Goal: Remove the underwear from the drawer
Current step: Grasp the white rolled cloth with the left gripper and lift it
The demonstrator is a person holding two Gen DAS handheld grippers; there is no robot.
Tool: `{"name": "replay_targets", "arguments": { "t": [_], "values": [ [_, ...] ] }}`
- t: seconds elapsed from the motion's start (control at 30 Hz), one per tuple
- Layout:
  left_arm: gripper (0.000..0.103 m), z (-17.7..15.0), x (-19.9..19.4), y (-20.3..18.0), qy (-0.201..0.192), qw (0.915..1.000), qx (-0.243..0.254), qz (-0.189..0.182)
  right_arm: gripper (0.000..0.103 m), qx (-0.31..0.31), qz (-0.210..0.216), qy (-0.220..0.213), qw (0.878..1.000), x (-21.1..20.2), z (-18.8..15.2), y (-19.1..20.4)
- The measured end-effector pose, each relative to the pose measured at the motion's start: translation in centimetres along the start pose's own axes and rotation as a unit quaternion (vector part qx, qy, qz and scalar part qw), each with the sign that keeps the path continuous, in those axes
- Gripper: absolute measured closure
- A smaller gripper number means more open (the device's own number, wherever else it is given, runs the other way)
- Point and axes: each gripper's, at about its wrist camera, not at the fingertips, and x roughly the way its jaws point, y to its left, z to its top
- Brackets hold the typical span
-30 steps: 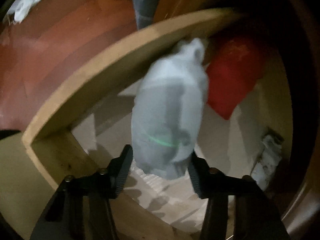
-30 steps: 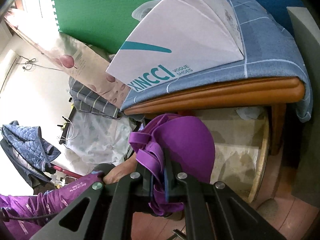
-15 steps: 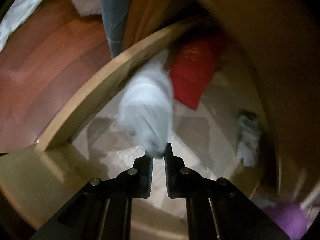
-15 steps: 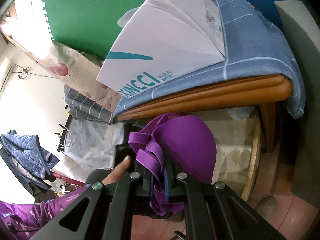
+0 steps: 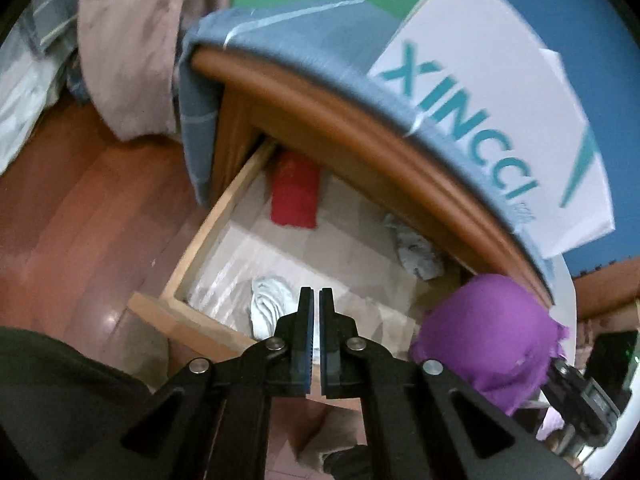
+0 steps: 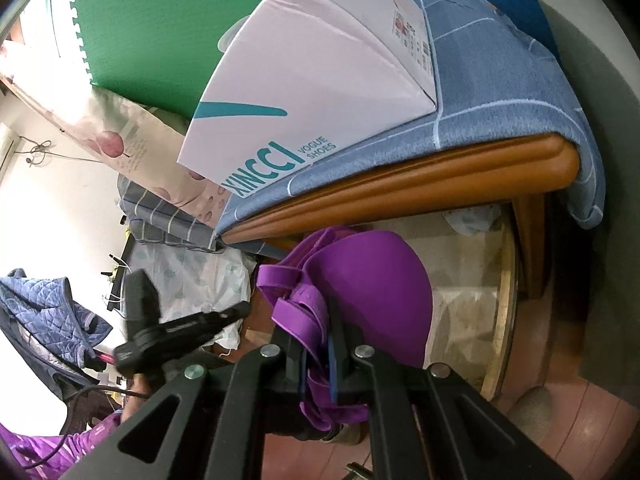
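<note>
So the left gripper [image 5: 315, 300] has its jaws pressed together on nothing above the open drawer [image 5: 200, 240], pale underwear [image 5: 266, 304] lying inside, while the right gripper [image 6: 316, 344] pinches a purple bra [image 6: 372, 280].

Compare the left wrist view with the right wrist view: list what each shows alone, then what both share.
Left wrist only: the shut left gripper pinching a pale grey garment above the open drawer, and a red garment at the drawer's back.

Right wrist only: a quilted blue jacket and a sleeve in purple.

Both: the purple bra clamped in the right gripper, the white XINCCI shoebox, the blue cloth under it.
</note>
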Motion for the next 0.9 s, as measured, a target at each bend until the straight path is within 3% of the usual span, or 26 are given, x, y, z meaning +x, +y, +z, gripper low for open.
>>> {"name": "replay_targets", "arguments": {
  "t": [0.07, 0.17, 0.2, 0.27, 0.33, 0.4, 0.43, 0.47, 0.53, 0.6, 0.67, 0.73, 0.8, 0.87, 0.9],
  "values": [
    [0.103, 0.4, -0.6, -0.3, -0.004, 0.9998, 0.018, 0.001, 0.096, 0.0, -0.001, 0.0, 1.0, 0.1, 0.0, 0.0],
    [0.101, 0.8, 0.8, -0.9, 0.05, 0.9974, 0.047, 0.02, 0.096, -0.002, 0.0, 0.004, 1.0, 0.2, -0.2, 0.1],
    [0.098, 0.9, 1.9, -0.9, 0.066, 0.996, 0.051, 0.031, 0.096, -0.003, 0.0, 0.005, 1.0, 0.3, -0.2, 0.2],
    [0.077, 0.7, 4.7, -0.6, 0.107, 0.991, 0.059, 0.054, 0.096, -0.005, 0.001, 0.008, 1.0, 0.4, -0.2, 0.3],
    [0.069, 0.8, 6.7, -0.1, 0.127, 0.9888, 0.046, 0.064, 0.096, -0.007, 0.002, 0.009, 1.0, 0.6, -0.2, 0.5],
    [0.068, 1.0, 9.2, 0.5, 0.15, 0.986, 0.018, 0.07, 0.096, -0.007, 0.007, 0.01, 1.0, 0.6, -0.1, 0.5],
    [0.06, 1.2, 10.1, 0.5, 0.158, 0.9844, 0.017, 0.074, 0.096, -0.008, 0.009, 0.011, 1.0, 0.7, -0.1, 0.5],
    [0.053, 1.3, 11.2, 0.5, 0.168, 0.9816, 0.019, 0.089, 0.096, -0.008, 0.01, 0.012, 1.0, 0.7, -0.1, 0.5],
    [0.054, 1.3, 12.4, 0.5, 0.176, 0.9755, 0.017, 0.131, 0.096, -0.007, 0.016, 0.014, 1.0, 0.6, -0.1, 0.3],
    [0.045, 1.4, 14.1, 0.8, 0.196, 0.9675, 0.014, 0.159, 0.096, -0.007, 0.022, 0.014, 1.0, 0.5, -0.1, 0.3],
    [0.041, 1.3, 15.8, 1.2, 0.217, 0.9588, 0.008, 0.183, 0.096, -0.005, 0.028, 0.015, 0.999, 0.4, 0.0, 0.2],
    [0.036, 1.0, 17.2, 1.5, 0.238, 0.9537, -0.001, 0.184, 0.096, -0.003, 0.034, 0.016, 0.999, 0.3, 0.0, 0.1],
    [0.037, 1.0, 17.5, 1.6, 0.242, 0.957, -0.022, 0.159, 0.096, -0.004, 0.037, 0.017, 0.999, 0.3, 0.0, 0.1],
    [0.078, 1.0, 17.8, 1.4, 0.245, 0.9645, -0.023, 0.095, 0.096, -0.004, 0.041, 0.018, 0.999, 0.3, 0.1, 0.1],
    [0.078, 1.1, 18.0, 1.4, 0.252, 0.9637, -0.022, 0.086, 0.096, -0.004, 0.042, 0.018, 0.999, 0.3, 0.1, 0.0]
  ]
}}
